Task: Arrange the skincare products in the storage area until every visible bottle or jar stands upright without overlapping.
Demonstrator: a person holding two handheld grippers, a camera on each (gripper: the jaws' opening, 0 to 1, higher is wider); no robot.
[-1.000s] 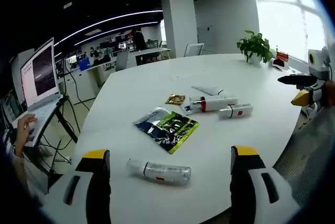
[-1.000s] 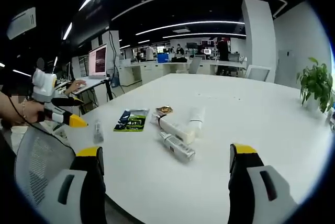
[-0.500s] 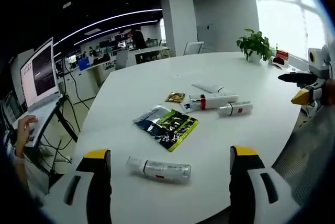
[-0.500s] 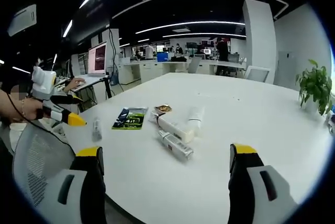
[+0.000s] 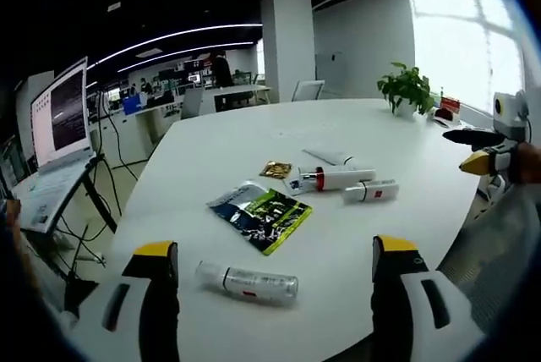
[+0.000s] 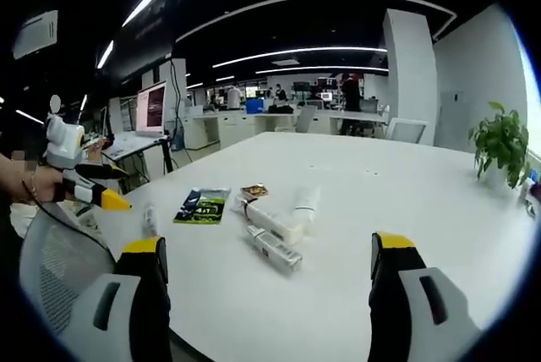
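Observation:
On the white table [image 5: 254,138] a clear bottle [image 5: 247,281] with a white cap lies on its side, close in front of my open left gripper [image 5: 269,294]. Farther off lie a white tube with a red band [image 5: 331,178], a white bottle [image 5: 369,191] and a flat white tube [image 5: 328,156]. A green and black sachet [image 5: 260,214] and a small gold packet [image 5: 276,169] lie flat. In the right gripper view the same lying tubes [image 6: 269,222] and bottle [image 6: 274,249] sit ahead of my open right gripper [image 6: 269,294]. The clear bottle [image 6: 150,221] lies near the left gripper [image 6: 80,178].
A potted plant [image 5: 407,89] stands at the table's far edge. A mesh chair back [image 6: 59,277] is at the near left of the right gripper view. A laptop on a stand [image 5: 55,138] and more desks fill the office behind. The right gripper [image 5: 499,149] enters from the right.
Both views have drifted back and up slightly, so the table items sit a little lower and farther. The products lie where they were. Both grippers stay open.

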